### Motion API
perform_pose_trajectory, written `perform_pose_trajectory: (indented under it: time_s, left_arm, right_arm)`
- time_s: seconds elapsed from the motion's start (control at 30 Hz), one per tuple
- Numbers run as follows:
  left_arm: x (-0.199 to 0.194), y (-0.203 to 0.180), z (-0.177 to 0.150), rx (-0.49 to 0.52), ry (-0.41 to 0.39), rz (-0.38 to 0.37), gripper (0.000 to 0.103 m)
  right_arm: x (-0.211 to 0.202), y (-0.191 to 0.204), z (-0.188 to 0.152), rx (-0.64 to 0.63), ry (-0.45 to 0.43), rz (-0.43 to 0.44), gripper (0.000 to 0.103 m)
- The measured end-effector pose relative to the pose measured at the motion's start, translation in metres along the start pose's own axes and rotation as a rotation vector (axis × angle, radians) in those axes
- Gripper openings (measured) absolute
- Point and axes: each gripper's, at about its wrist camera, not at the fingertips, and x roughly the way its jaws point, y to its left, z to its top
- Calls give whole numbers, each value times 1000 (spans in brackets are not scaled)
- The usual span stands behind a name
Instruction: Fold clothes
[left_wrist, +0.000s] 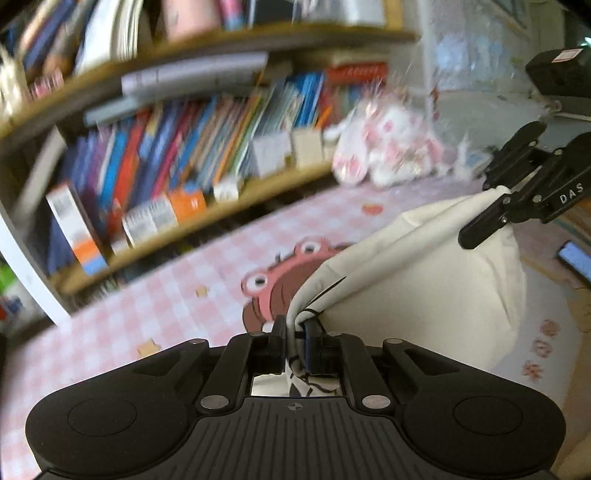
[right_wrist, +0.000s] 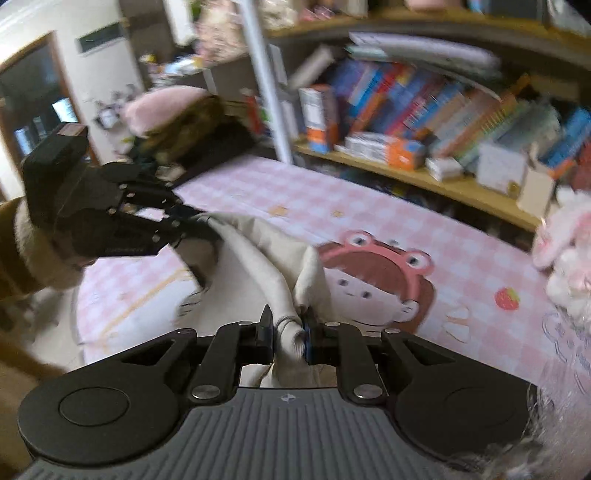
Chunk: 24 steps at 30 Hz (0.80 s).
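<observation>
both wrist views, one moment of folding a garment over a tabletop. the left gripper (left_wrist: 295, 332) is clamped on a bunched edge of a cream garment (left_wrist: 424, 288); black printed lines show on the cloth between its fingers. the right gripper (right_wrist: 290, 328) is likewise closed on a gathered edge of the same garment (right_wrist: 255, 254), and appears in the left view at upper right (left_wrist: 491, 218), pinching the cloth. the fabric runs as a taut band between the two grippers, with the rest hanging or draping down onto the tabletop (left_wrist: 166, 295), which is covered in a pink checked cloth printed with a cartoon girl in a frog hat (right_wrist: 373, 280). a bookshelf (left_wrist: 184, 155) and a plush toy (left_wrist: 384, 147) stand behind. heavy blur in both views suggests the grippers are in motion.

judged step: carrying a held edge across to make or lay a fold; which fold cannot be told. to do it well, keep both grips firm and level so the stretched edge stays straight, move the two grippers together at an equal pace, and lower the edge flat onto the tabletop, aligned with the cloth below, before letting go.
</observation>
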Motion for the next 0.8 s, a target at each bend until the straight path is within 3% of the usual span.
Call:
perform_pose_trajectory:
  time_s: [0.07, 0.13, 0.17, 0.2, 0.23, 0.27, 0.3, 0.5, 0.6, 0.8]
  left_arm:
    - [20, 3, -1, -13, 44, -6, 16]
    - [34, 7, -5, -23, 83, -3, 27]
    - [39, 9, -7, -27, 97, 6, 38]
    - [40, 11, -9, -32, 102, 19, 59]
    - [36, 15, -11, -41, 100, 45, 70]
    - [30, 20, -13, -52, 88, 60, 82]
    - [24, 26, -15, -61, 72, 57, 85]
    - [-4, 50, -33, -124, 69, 84, 88]
    - [-3, 59, -37, -190, 91, 77, 88]
    - [17, 60, -35, -262, 132, -3, 89]
  right_arm:
    - [17, -11, 2, 35, 19, -45, 13]
    - [33, -23, 3, 70, 38, -90, 18]
    - [41, -28, 4, 88, 48, -112, 21]
    - [50, -34, 5, 105, 57, -135, 32]
    - [58, -40, 6, 123, 67, -157, 52]
    - [62, -44, 3, 134, 66, -213, 57]
    - [62, -48, -1, 154, 53, -260, 65]
    - [32, -56, -26, 296, -78, -386, 62]
    - [23, -54, -36, 362, -124, -359, 62]
    - [47, -22, -23, 325, -116, -255, 61]
